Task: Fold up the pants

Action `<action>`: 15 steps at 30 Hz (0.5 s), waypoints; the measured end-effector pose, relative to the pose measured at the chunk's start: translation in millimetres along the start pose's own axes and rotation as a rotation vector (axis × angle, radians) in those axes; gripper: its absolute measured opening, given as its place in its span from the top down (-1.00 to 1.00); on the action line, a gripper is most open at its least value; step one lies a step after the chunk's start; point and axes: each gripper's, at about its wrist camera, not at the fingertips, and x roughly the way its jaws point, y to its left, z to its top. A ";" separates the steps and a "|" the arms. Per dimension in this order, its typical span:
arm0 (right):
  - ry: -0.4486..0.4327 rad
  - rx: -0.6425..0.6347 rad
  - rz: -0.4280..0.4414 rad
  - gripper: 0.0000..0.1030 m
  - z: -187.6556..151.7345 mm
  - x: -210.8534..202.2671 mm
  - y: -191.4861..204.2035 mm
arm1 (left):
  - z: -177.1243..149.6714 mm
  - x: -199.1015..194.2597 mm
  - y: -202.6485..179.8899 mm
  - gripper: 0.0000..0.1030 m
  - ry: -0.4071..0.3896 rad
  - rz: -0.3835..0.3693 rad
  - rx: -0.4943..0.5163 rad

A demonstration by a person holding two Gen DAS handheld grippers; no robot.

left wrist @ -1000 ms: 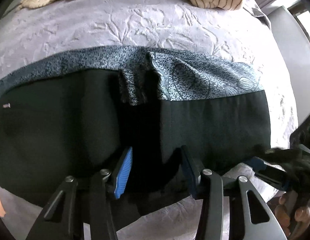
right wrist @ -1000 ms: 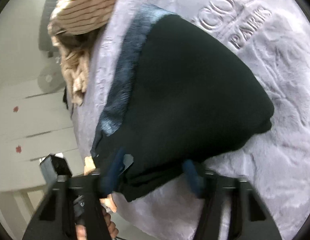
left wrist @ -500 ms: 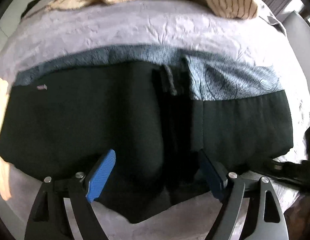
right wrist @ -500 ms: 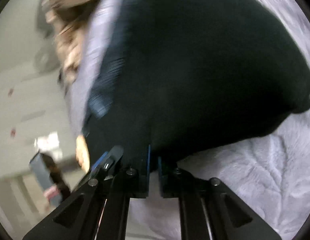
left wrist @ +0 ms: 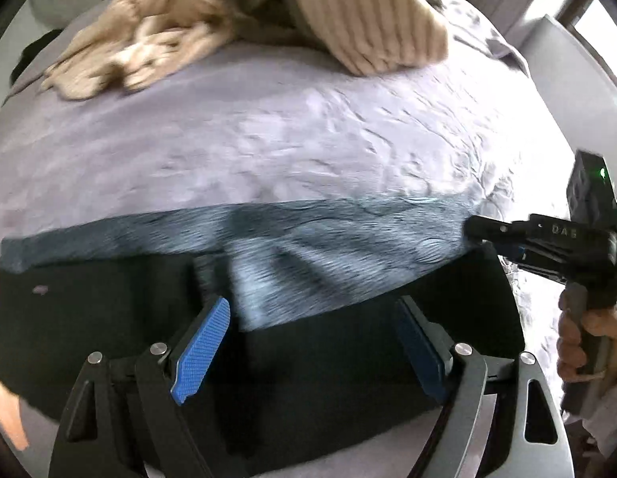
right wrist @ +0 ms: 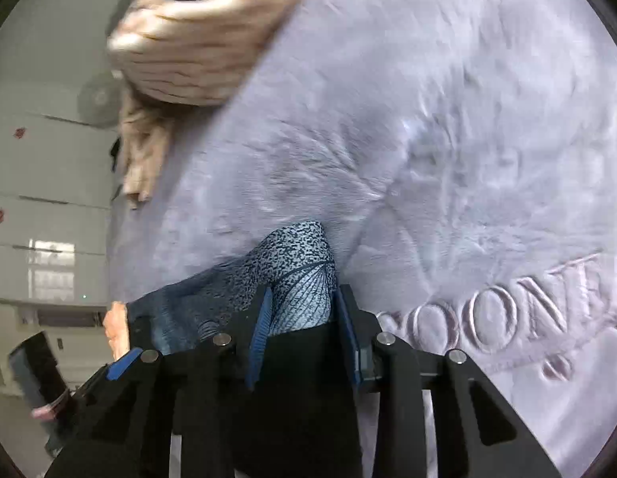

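One pair of pants (left wrist: 109, 318) lies flat on the bed (left wrist: 268, 127), black with a patterned blue band along its far edge. Right gripper (right wrist: 304, 318) straddles the band's corner, fingers apart, probably to grip and carry it over. Left gripper (left wrist: 316, 346) hovers wide apart above the black cloth, holding nothing; one beige heap (left wrist: 237, 16) sits beyond.

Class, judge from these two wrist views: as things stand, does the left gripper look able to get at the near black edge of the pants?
Probably yes. The left gripper is open, and the black part of the pants lies flat on the lilac blanket right at its fingers. Nothing sits between them; the right gripper is off at the far right corner.
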 end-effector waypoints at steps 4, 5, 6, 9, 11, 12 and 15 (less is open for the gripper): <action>-0.010 0.007 0.035 0.34 -2.0 -18.6 16.8 | -6.8 24.4 1.5 -0.66 0.037 0.090 0.008; -0.013 -0.023 0.004 0.34 -2.7 -19.7 24.3 | -10.8 30.7 5.5 -0.68 0.046 0.094 0.012; -0.014 -0.061 -0.055 0.34 -3.4 -18.6 27.8 | -13.6 34.0 8.4 -0.77 0.048 0.106 0.018; -0.007 -0.178 -0.251 0.11 -11.5 6.9 35.9 | -18.5 38.7 24.0 -0.88 0.089 0.097 -0.028; -0.028 -0.149 -0.252 0.06 -15.1 1.7 40.4 | -21.4 27.2 28.3 -0.88 0.089 0.109 -0.032; -0.025 -0.151 -0.246 0.05 -17.7 1.5 47.1 | -24.3 22.4 29.6 -0.88 0.085 0.119 -0.022; -0.020 -0.213 -0.296 -0.01 -35.0 -9.1 64.6 | -38.8 5.8 38.7 -0.88 0.087 0.141 -0.006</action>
